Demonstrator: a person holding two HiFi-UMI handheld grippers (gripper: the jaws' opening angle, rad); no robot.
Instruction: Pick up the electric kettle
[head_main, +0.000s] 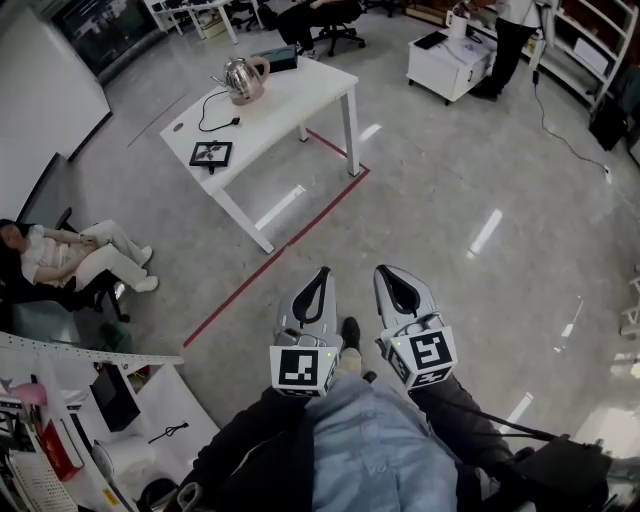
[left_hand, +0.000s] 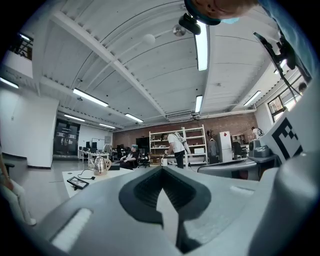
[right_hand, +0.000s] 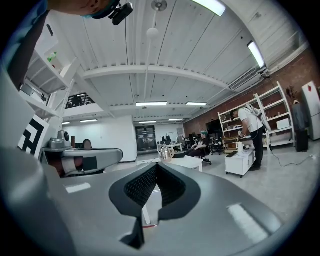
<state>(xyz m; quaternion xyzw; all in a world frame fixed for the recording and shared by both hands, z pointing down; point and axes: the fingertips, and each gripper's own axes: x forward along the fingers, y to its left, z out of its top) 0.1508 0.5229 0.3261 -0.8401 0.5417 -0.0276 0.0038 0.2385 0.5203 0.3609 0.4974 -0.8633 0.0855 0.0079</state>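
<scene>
A pale blue garment (head_main: 370, 445) covers the person's front, with black sleeves (head_main: 250, 440) on either side of it. Just beyond it, the left gripper (head_main: 323, 272) and right gripper (head_main: 384, 270) have smooth silver-grey shells lined with ribbed black pads that frame a teardrop opening. Each has a white cube (head_main: 300, 368) printed with black square markers at the end nearest the garment. A black shoe (head_main: 350, 330) shows between them. Thin black cables (head_main: 500, 423) trail beside the garment's right edge.

Open-plan lab office — brick back wall (left_hand: 235, 123), metal shelving (left_hand: 198, 139), white desks (head_main: 300, 95), swivel chairs (head_main: 338, 36).
</scene>
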